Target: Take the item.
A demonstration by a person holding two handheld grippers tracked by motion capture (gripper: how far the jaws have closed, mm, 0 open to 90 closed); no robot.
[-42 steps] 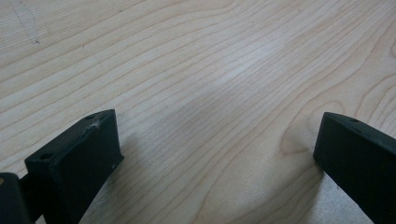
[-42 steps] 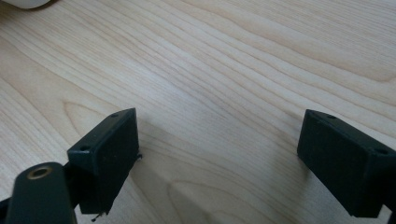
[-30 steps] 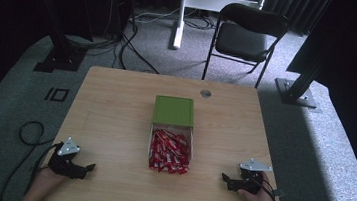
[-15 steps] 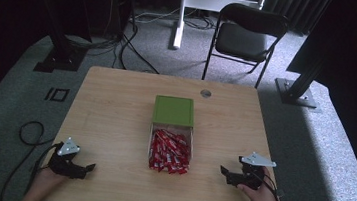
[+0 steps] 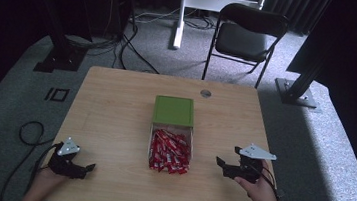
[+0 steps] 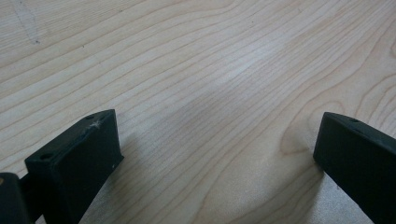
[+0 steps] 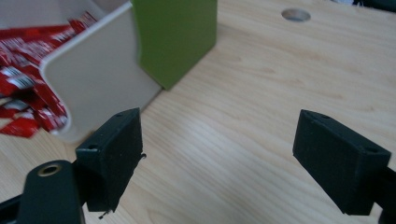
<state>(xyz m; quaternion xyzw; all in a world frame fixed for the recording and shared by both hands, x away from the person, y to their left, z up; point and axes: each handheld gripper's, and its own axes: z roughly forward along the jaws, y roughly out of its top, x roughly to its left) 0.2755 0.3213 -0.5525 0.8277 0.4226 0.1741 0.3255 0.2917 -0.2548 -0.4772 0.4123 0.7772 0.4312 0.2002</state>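
Both claws wide, holding nothing, low over the table (image 5: 116,104).

Right claw (image 5: 227,157) near right edge, aimed at white tray (image 5: 151,145); left claw (image 5: 90,167) near front-left corner, bare wood between jaws. Tray at table centre, full of red packets (image 5: 170,151), some spilled past the front rim. Green lid (image 5: 174,111) touching tray's far end. Round hole (image 5: 205,93) beyond it. Chair (image 5: 246,34) behind table.

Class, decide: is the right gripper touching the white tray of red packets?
Apart. In the high view, bare table separates the right gripper from the white tray of red packets.
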